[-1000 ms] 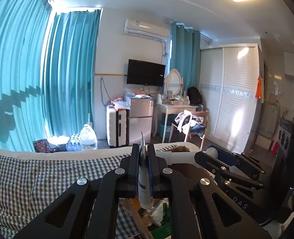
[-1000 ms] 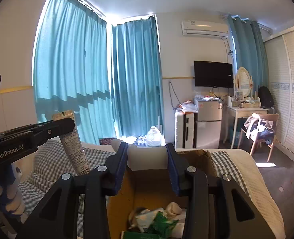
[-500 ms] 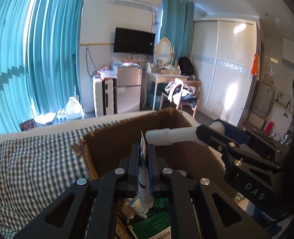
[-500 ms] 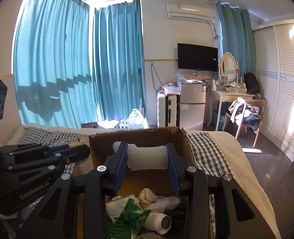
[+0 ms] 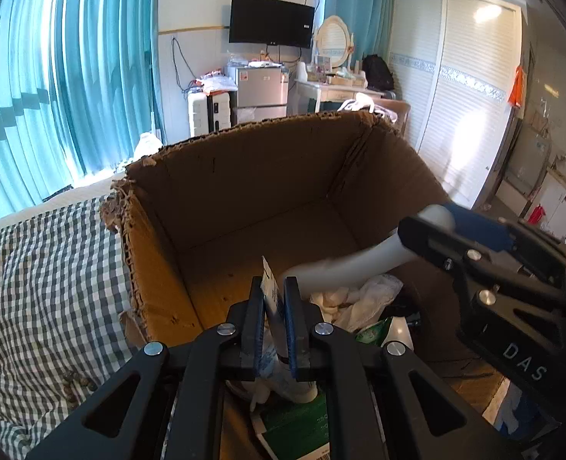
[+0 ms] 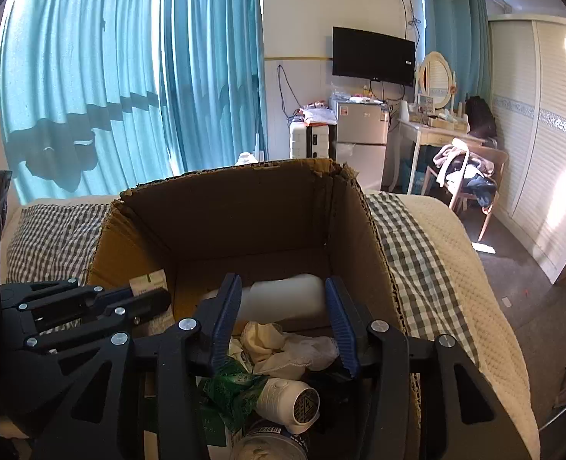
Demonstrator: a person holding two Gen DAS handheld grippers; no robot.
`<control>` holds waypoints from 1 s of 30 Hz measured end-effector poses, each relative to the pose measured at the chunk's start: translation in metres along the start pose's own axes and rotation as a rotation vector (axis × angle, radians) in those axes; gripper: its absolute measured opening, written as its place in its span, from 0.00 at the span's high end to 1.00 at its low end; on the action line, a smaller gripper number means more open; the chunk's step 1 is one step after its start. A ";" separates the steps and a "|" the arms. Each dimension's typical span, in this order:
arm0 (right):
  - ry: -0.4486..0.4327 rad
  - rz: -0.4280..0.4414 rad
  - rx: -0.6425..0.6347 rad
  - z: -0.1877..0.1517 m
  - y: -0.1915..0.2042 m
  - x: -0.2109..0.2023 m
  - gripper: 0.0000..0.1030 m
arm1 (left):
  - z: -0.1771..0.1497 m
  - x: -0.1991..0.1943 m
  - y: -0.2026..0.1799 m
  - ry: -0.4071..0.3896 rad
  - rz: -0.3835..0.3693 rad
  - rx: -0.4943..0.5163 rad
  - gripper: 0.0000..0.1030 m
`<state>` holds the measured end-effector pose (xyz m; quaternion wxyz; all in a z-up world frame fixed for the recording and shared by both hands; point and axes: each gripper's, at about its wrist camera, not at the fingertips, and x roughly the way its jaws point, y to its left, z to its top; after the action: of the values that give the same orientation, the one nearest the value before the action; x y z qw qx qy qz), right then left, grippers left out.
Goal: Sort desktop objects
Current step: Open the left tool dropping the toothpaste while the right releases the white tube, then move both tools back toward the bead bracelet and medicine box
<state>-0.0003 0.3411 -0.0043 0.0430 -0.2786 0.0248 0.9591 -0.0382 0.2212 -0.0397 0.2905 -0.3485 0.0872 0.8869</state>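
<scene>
The soft, light tube (image 5: 271,299) is pinched flat-end by the left tool (image 5: 274,320); the smooth white bottle (image 6: 283,299), toward twelve o'clock in the box (image 6: 244,207), is being released by the opening right tool (image 6: 283,322).

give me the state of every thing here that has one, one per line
left gripper: jaws shut on a thin white tube, over the box
right gripper: jaws have just been opening, white plastic bottle between them, pads look clear of it
brown cardboard box: open-topped, part filled
wall television: off
</scene>
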 end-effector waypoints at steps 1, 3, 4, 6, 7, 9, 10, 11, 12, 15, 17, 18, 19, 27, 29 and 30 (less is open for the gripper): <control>-0.008 0.006 0.001 0.000 0.000 -0.002 0.55 | -0.001 -0.002 0.000 -0.004 0.002 0.002 0.87; -0.021 0.013 0.011 0.002 -0.002 -0.006 0.51 | 0.000 -0.007 0.001 -0.009 0.000 0.002 0.65; -0.035 0.003 0.017 0.004 -0.003 -0.009 0.48 | 0.001 -0.010 0.002 -0.016 -0.006 -0.004 0.33; -0.060 -0.010 0.017 0.007 -0.004 -0.016 0.48 | 0.002 -0.021 0.008 -0.062 -0.008 -0.031 0.19; -0.072 -0.015 0.018 0.009 -0.003 -0.021 0.48 | 0.002 -0.026 0.010 -0.074 -0.005 -0.035 0.19; -0.090 -0.021 0.013 0.012 -0.003 -0.030 0.48 | 0.002 -0.035 0.010 -0.078 0.001 -0.033 0.19; -0.105 -0.028 0.008 0.014 -0.001 -0.037 0.48 | 0.002 -0.040 0.010 -0.083 0.008 -0.030 0.19; -0.122 -0.039 0.004 0.016 -0.001 -0.043 0.48 | 0.002 -0.046 0.010 -0.096 0.020 -0.027 0.18; -0.141 -0.050 0.002 0.018 0.000 -0.049 0.48 | 0.002 -0.054 0.010 -0.112 0.035 -0.024 0.17; -0.191 -0.053 0.005 0.024 0.002 -0.065 0.47 | -0.002 -0.076 0.008 -0.162 0.056 -0.023 0.08; -0.216 -0.046 0.008 0.027 0.004 -0.074 0.43 | -0.004 -0.091 0.009 -0.194 0.071 -0.021 0.05; -0.227 -0.043 0.010 0.028 0.005 -0.078 0.42 | -0.003 -0.099 0.009 -0.211 0.085 -0.017 0.04; -0.235 -0.037 0.011 0.030 0.006 -0.082 0.41 | 0.000 -0.105 0.008 -0.223 0.097 -0.014 0.02; -0.327 0.026 -0.006 0.038 0.029 -0.115 0.19 | 0.006 -0.152 0.014 -0.330 0.217 -0.001 0.00; -0.360 0.053 -0.012 0.040 0.038 -0.125 0.14 | 0.004 -0.161 0.018 -0.347 0.263 0.005 0.00; -0.367 0.064 -0.019 0.041 0.042 -0.129 0.13 | 0.003 -0.165 0.020 -0.353 0.280 0.007 0.00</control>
<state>0.0818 0.2930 0.1005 0.0139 -0.0983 0.0164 0.9949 0.0459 0.1311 0.0723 0.1766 -0.1716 0.0854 0.9654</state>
